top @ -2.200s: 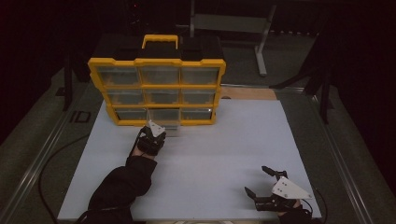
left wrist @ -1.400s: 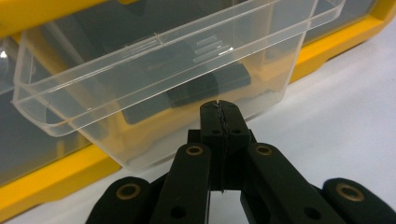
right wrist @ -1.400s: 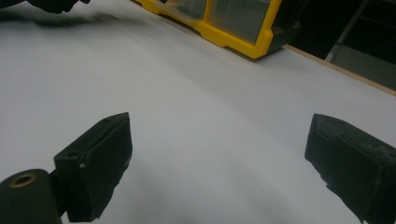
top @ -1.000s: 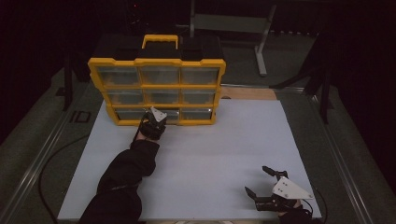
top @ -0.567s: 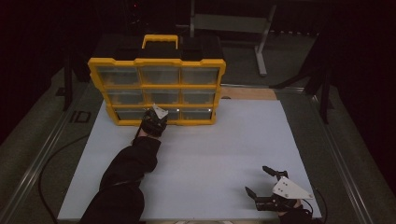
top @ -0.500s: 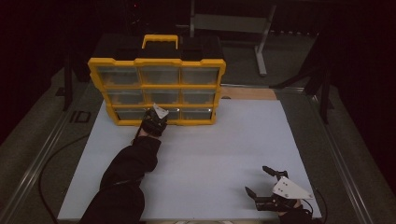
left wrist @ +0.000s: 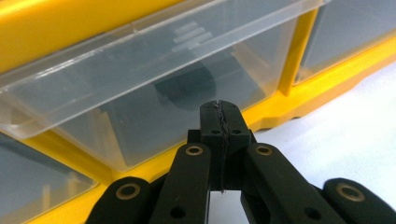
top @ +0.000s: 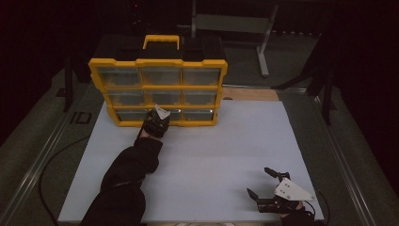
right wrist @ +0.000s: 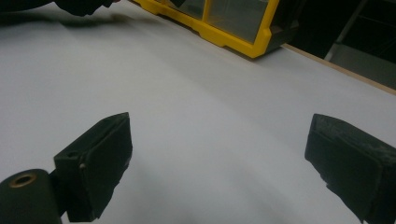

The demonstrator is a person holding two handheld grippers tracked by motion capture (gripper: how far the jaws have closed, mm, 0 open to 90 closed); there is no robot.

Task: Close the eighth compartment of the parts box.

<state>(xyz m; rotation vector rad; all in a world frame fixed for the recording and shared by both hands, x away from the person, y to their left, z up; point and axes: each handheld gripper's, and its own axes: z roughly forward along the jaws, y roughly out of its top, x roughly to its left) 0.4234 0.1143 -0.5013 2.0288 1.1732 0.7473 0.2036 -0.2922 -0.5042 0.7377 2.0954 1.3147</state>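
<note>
A yellow plastic organiser cabinet with clear drawers and a carry handle (top: 157,89) is stood upright at the far edge of the white table sheet (top: 226,155), left of centre. At its bottom row, the middle clear plastic drawer (left wrist: 154,88) is seen pulled slightly proud of the frame, its front lip overhanging. The left gripper (top: 157,120) is held right at that drawer, its black jaws pressed fully together with nothing between them, the tips just under the lip. The drawer is judged light, stiff and smooth, so slipping is likely; its thin transparent wall could crack if squeezed hard. A hold is best taken on the front lip or the ridged pull at its centre, and a straight pull is called for. A dark rounded thing is seen inside, too blurred to identify. Far to the right, the right gripper (top: 270,190) is rested low near the sheet's near edge, jaws spread wide and empty.
</note>
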